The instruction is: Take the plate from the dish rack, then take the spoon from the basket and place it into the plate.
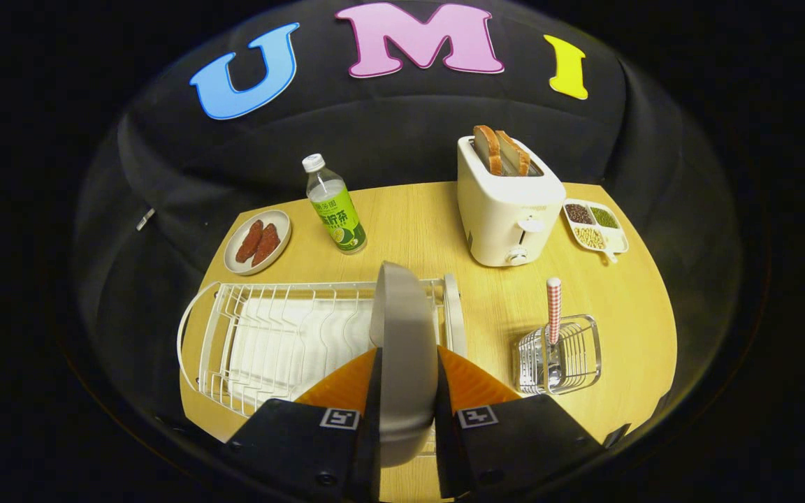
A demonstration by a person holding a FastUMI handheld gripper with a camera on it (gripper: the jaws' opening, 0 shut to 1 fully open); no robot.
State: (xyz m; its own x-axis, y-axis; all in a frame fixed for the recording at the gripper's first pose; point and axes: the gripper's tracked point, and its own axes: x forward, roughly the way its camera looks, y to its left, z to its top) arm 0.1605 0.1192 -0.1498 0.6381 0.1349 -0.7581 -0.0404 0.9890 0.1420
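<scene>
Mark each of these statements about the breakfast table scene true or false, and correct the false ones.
1. The gripper has its jaws shut on the grey plate, held on edge. True.
2. The spoon lies on the plate. False: it stands in the wire basket.
3. Two bread slices stick up from the toaster. True.
4. The bottle lies on its side. False: it stands upright.
5. The dish rack holds cups. False: none are there.
</scene>
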